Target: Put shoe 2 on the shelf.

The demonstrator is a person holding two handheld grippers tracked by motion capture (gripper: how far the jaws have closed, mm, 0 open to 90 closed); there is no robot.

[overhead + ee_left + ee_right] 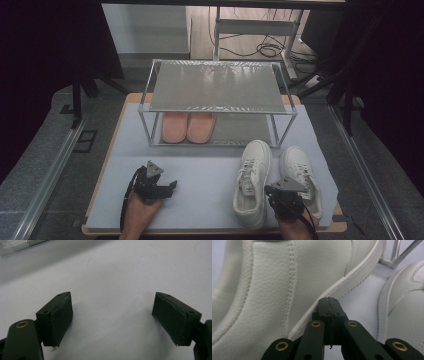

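White leather sneakers sit as a pair at the near right of the table (120, 165): the left sneaker (253, 182) and the right sneaker (300, 175) side by side, toes toward the metal shoe rack (217, 87). Between their heels, the right gripper (285, 197) has its jaws pressed together, empty, tips just beside the left sneaker's sole. Near left, the left gripper (165, 186) holds its jaws wide apart over bare table. Pink slippers (189, 126) lie on the rack's lower shelf

No words, numbers, brands or signs can be read on anything here.
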